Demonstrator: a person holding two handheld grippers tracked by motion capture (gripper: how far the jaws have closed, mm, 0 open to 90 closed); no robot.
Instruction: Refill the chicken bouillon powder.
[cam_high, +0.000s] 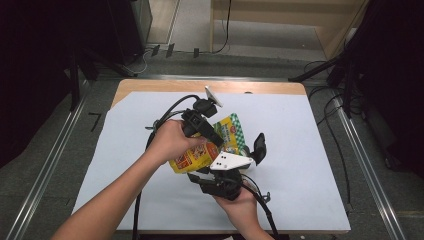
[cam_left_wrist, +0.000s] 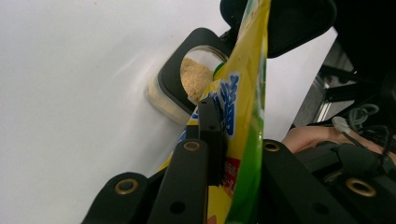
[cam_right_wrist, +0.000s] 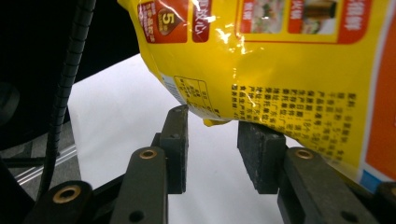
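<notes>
At the centre of the white-covered bench (cam_high: 310, 165), a person tips a yellow seasoning pouch (cam_high: 200, 152) toward a black-rimmed jar (cam_left_wrist: 194, 79) of pale granules. The left gripper (cam_left_wrist: 229, 140) has its jaws clamped tight on the pouch's upper edge, while the right gripper (cam_right_wrist: 215, 144), at six o'clock from the pouch, holds its jaws partly apart under the bottom corner, not pinching it. In the left gripper view the jar lies at eleven o'clock from the grip. Pouring cleanly likely means lining the pouch's mouth over the jar opening before tilting further, with the bottom corner steadied
</notes>
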